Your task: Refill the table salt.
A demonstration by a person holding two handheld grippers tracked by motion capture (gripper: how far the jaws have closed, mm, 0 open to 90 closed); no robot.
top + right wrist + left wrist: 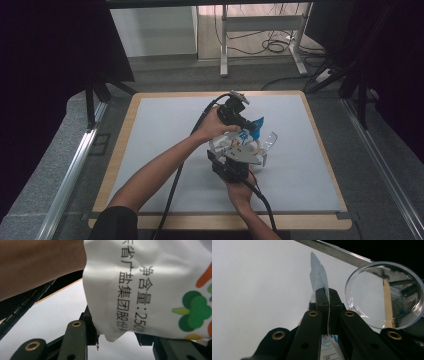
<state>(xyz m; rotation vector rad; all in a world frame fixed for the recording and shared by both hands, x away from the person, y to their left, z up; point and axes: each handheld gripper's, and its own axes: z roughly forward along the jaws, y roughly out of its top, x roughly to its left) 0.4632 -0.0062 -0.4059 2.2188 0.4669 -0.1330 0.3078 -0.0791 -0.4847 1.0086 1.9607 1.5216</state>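
Presently my left tongs (328, 293) pinch the pouch (318, 272) top edge; right tongs (117, 340) clamp its bottom, holding it taut above the clear dish (384, 293) for pouring

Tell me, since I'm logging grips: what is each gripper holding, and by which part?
The left gripper pinches the bag by its thin blue top edge. The right gripper clamps the same bag's lower white corner.
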